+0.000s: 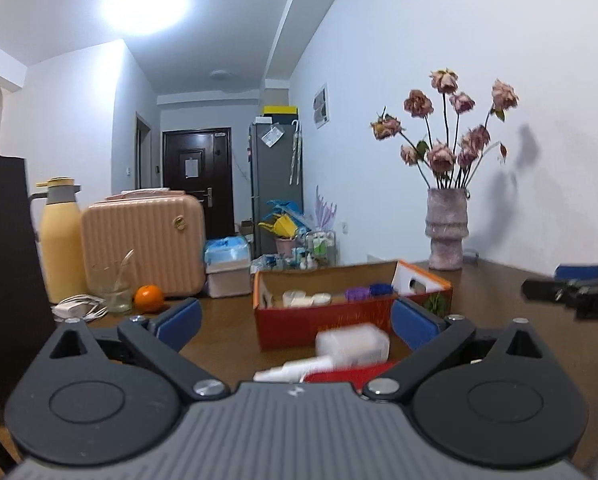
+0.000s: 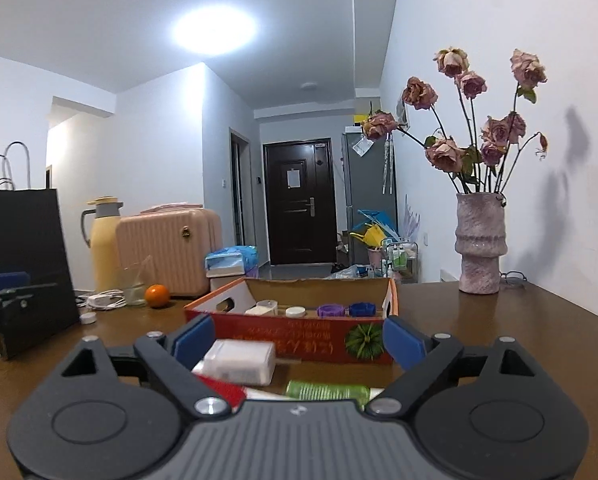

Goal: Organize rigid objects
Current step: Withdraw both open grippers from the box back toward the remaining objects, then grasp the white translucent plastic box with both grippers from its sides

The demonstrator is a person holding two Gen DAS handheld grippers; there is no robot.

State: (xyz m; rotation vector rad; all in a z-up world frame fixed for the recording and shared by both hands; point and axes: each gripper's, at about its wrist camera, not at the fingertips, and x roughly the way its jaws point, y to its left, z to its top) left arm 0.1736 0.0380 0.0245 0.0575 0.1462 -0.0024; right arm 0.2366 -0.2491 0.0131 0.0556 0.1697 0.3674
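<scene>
- Brown table (image 2: 499, 332) carries a red cardboard box (image 2: 299, 338) mid-surface, already holding small jars.
- Left gripper (image 1: 295, 320) and right gripper (image 2: 299, 340): fingers spread, holding nothing.
- White container (image 2: 239, 360), green tube (image 2: 327, 391) lie near the front edge, outside the box.
- Step judged: selecting the next item; next move calls for closing on one.

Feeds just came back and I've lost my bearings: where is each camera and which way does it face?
Left wrist: sits behind the open left gripper, facing the red cardboard box on the brown wooden table; the right gripper shows at its right edge.
Right wrist: sits behind the open right gripper, facing the same box; the left gripper shows at left.
Shared: box, pink textured vase, orange fruit.
</scene>
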